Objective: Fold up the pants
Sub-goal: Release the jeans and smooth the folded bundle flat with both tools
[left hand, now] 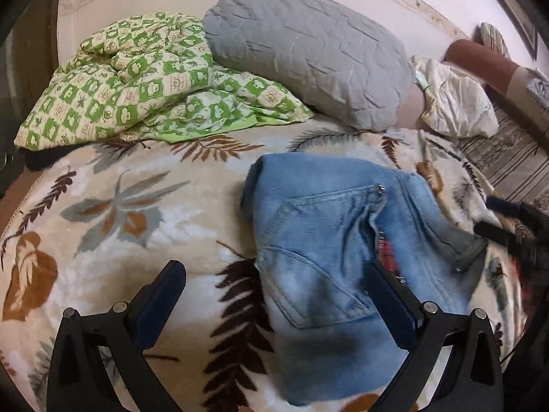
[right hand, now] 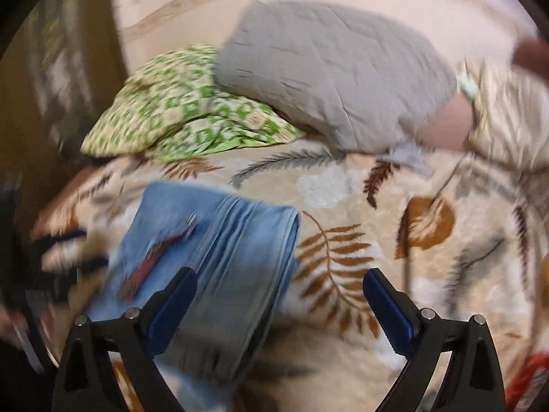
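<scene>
We see the jeans point(left hand: 329, 237) folded into a compact light-blue denim bundle, pocket stitching up, lying on the plush leaf-print blanket point(left hand: 113, 226). Our left gripper point(left hand: 278, 274) and right gripper point(right hand: 279, 283) both gape wide, holding nothing.

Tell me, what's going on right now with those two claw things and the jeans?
Left gripper open, empty. Right gripper open, empty, view blurred. Jeans lying in a folded bundle on the leaf-print blanket. Nothing lying on them.
</scene>
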